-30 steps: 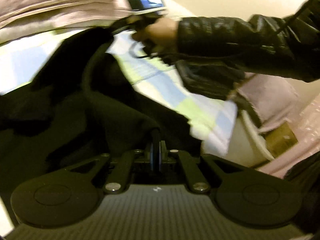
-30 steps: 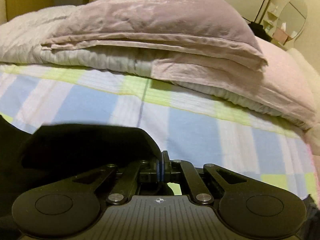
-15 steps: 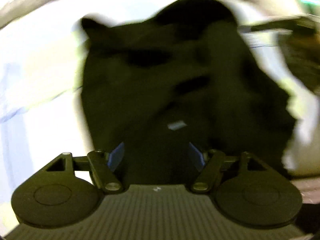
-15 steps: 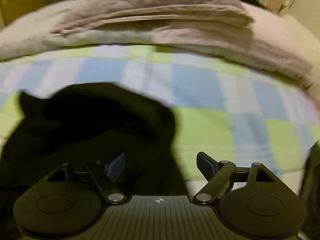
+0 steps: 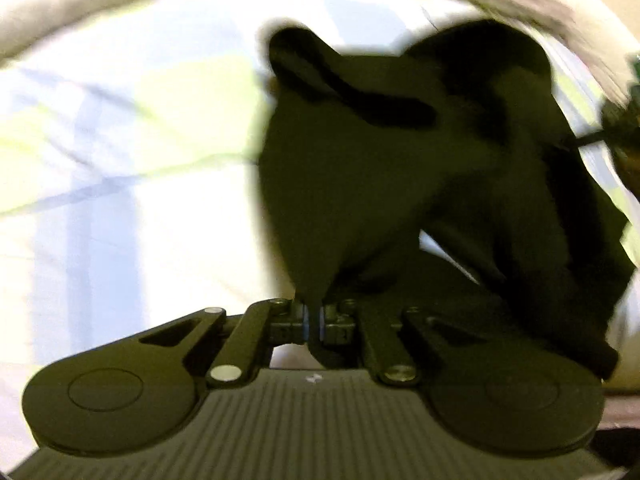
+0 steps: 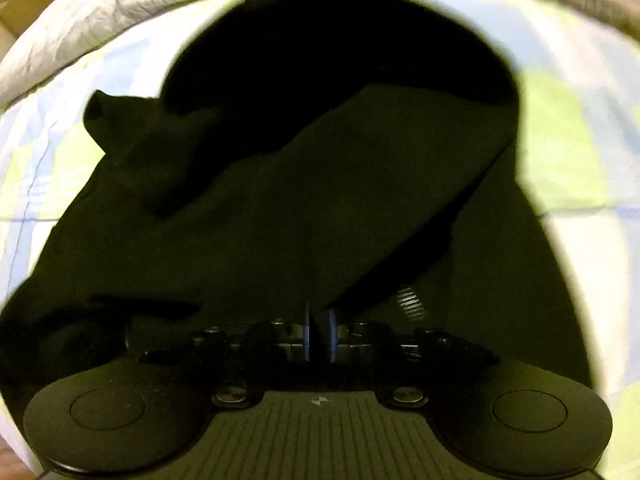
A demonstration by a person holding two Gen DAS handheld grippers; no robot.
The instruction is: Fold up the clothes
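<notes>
A black garment [image 5: 380, 160] lies bunched on the checked bed sheet [image 5: 120, 160]. My left gripper [image 5: 313, 322] is shut on an edge of the garment, which rises from between its blue pads. In the right wrist view the same black garment [image 6: 320, 200] fills the middle, with folds running diagonally. My right gripper [image 6: 319, 336] is shut on a fold of it, cloth pinched between the blue pads. The frames are blurred.
The sheet [image 6: 568, 140] is blue, white and lime checked. A folded pale quilt [image 6: 100, 12] lies along the far side of the bed, also seen in the left wrist view [image 5: 120, 4]. The other hand and gripper show at the right edge [image 5: 624, 128].
Both grippers opened half a second ago and released the garment, dropped closer to it, and have now shut on it again at new spots.
</notes>
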